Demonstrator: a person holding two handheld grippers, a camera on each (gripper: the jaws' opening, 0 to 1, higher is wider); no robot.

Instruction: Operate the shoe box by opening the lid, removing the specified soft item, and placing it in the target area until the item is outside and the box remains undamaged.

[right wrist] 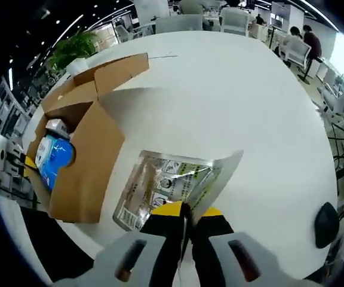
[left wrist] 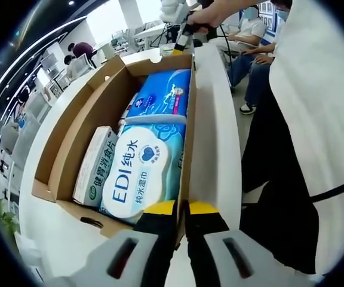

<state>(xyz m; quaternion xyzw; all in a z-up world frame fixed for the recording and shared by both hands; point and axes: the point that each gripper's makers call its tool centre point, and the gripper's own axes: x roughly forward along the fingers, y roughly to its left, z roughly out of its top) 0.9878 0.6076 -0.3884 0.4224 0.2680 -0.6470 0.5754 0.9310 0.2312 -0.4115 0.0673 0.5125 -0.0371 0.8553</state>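
In my left gripper view, the open cardboard box (left wrist: 109, 101) holds a green-and-white carton (left wrist: 94, 167), a wet wipes pack (left wrist: 142, 173) and a blue pack (left wrist: 166, 89) behind it, all still inside. My left gripper (left wrist: 183, 206) has its jaws pinched together on the box's near right wall. In my right gripper view, the right gripper (right wrist: 185, 209) is clamped on a silvery plastic packet (right wrist: 172, 185) lying on the white table (right wrist: 237, 101) just right of the box.
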